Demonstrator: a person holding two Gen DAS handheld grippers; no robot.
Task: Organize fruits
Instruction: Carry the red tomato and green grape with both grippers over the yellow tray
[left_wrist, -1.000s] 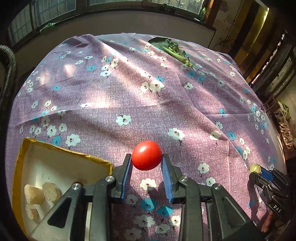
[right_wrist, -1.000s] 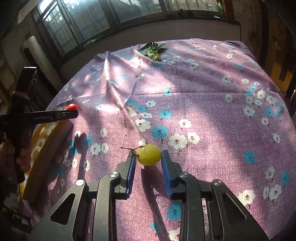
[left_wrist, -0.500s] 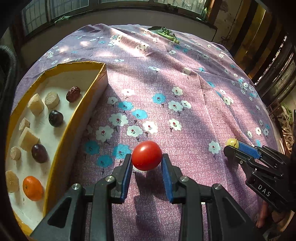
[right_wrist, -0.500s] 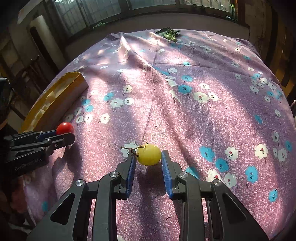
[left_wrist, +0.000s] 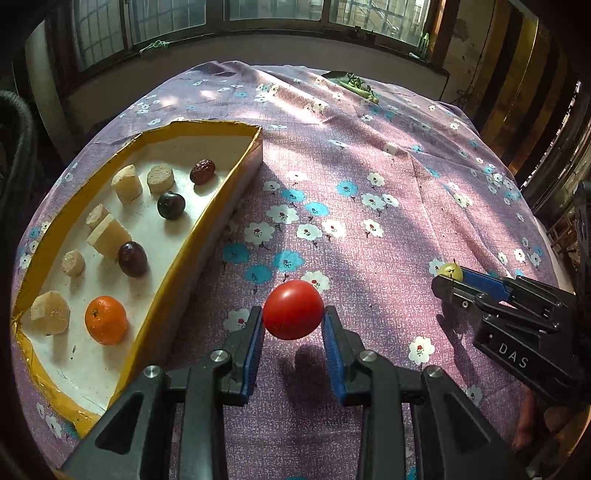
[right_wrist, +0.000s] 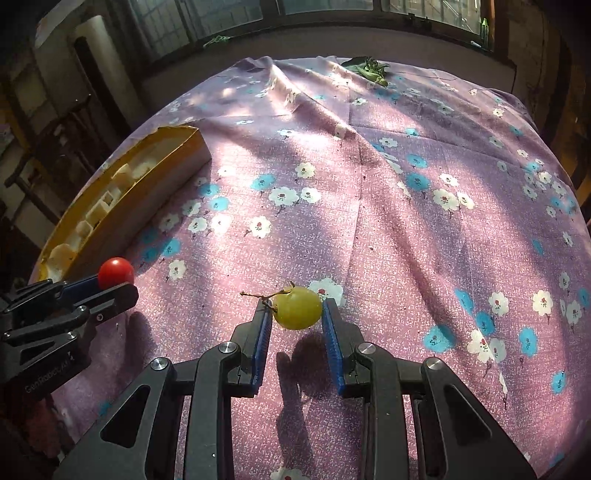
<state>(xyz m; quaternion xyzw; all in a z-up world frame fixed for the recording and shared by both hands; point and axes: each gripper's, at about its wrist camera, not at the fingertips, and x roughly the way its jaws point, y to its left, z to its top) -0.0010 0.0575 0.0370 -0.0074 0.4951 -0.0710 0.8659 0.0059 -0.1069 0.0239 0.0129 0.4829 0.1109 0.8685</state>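
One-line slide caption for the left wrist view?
Left gripper holds a red tomato above the floral cloth, beside the yellow tray.

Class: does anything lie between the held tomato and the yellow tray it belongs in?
Only the tray's near wall. The left gripper holds the tomato above bare cloth right of it.

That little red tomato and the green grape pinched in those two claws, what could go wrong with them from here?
1. The tomato is held only at its sides by the left gripper, above the cloth; it could slip out and roll.
2. The grape in the right gripper is soft; a harder squeeze might burst it.
3. The yellow tray already holds an orange and dark fruits; a careless drop could knock them.
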